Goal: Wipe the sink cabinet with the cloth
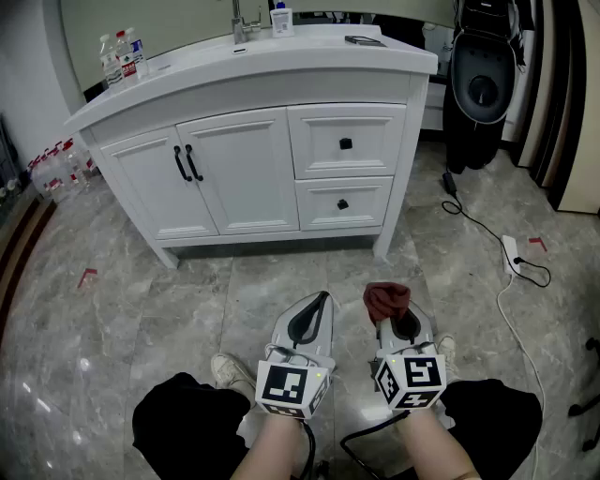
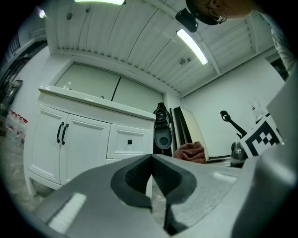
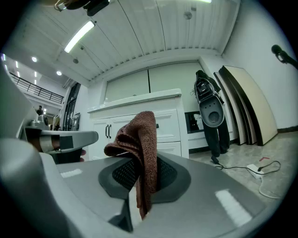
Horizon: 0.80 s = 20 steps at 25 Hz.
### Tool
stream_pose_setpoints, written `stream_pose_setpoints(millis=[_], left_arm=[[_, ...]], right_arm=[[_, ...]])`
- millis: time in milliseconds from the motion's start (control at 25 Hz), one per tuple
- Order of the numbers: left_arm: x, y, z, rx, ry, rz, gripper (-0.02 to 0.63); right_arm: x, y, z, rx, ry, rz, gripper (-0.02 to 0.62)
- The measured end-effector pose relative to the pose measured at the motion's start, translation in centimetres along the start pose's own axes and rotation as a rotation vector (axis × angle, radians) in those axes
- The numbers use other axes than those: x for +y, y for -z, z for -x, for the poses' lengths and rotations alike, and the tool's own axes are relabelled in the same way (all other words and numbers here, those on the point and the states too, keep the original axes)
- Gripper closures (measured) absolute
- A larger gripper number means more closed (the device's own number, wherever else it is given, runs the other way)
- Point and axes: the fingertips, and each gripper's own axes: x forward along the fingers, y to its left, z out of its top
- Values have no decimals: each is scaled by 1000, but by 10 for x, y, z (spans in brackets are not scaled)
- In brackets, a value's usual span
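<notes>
Stood on grey marble-tiled floor (image 1: 112,281), well back from the white two-door, two-drawer sink cabinet (image 1: 253,159). Faced its front squarely in head view. Held both grippers low and side by side, pointed toward the cabinet and touching no part of it.

Found right gripper (image 3: 139,163) clenched on a reddish-brown knitted cloth (image 3: 142,139). Saw the cloth pinched between the jaw pads, long axis running upright across the jaws in right gripper view. Logged a bunched upper end heaped above the tips and drooping to the view's left, and a narrower tail hanging down between the jaws toward the camera. In head view, logged the same cloth as a dark red wad at the tips, on the cabinet-facing end of the gripper, over the floor and well apart from the cabinet.

Found left gripper (image 2: 150,160) closed tip to tip, with nothing between the pads.

Noted clear plastic bottles (image 1: 122,54) at the counter's left end in head view, a chrome faucet (image 1: 240,23) at the back, and paired black bar handles (image 1: 187,163) on the doors. Noted a white power strip (image 1: 511,251) on the floor off to the right, black cable attached.
</notes>
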Motion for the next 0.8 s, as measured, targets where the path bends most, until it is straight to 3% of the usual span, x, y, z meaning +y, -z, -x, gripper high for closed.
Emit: stream_pose_setpoints(millis=[800], left_arm=[[2, 4, -6, -1, 0, 1, 606]], right_arm=[[-9, 4, -8, -5, 31, -70, 515]])
